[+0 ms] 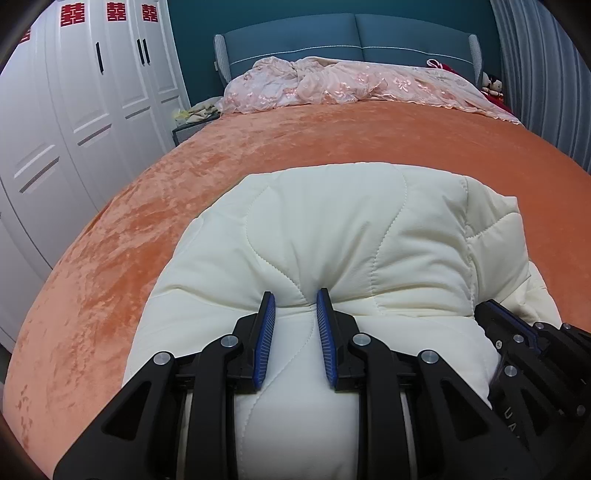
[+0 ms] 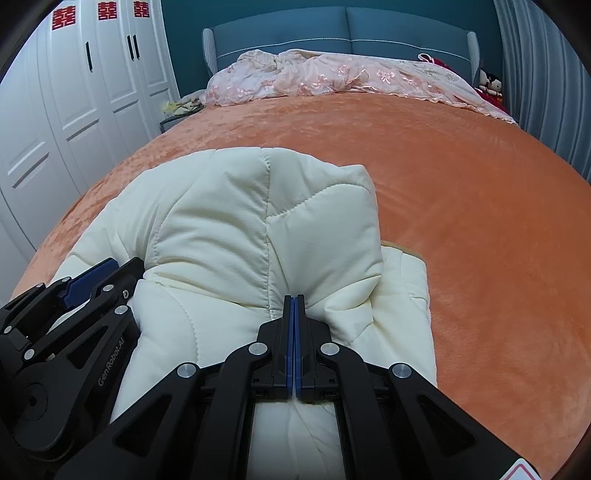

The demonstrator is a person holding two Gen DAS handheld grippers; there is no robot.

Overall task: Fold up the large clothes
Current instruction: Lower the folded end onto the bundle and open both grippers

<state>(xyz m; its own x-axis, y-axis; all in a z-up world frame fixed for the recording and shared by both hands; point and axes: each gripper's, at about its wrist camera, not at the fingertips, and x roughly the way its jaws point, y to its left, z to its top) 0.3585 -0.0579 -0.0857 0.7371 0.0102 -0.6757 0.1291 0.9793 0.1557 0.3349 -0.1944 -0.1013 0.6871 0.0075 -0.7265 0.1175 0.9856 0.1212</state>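
A cream quilted jacket (image 1: 351, 240) lies bunched in a thick fold on the near part of the orange bed cover (image 1: 258, 140). My left gripper (image 1: 294, 295) is shut on a ridge of the jacket, and the padding bulges between its blue pads. In the right wrist view the same cream jacket (image 2: 229, 221) puckers toward my right gripper (image 2: 294, 297), whose pads meet on a thin pinch of the cloth. The two grippers are side by side: the right gripper (image 1: 509, 317) shows at the edge of the left view, and the left gripper (image 2: 92, 277) at the edge of the right view.
Pink lace bedding (image 1: 332, 81) is heaped against the blue headboard (image 1: 351, 33) at the far end. White wardrobe doors (image 1: 74, 110) line the left side, a grey curtain (image 1: 546, 74) hangs on the right. A small nightstand (image 1: 192, 122) stands beside the bed.
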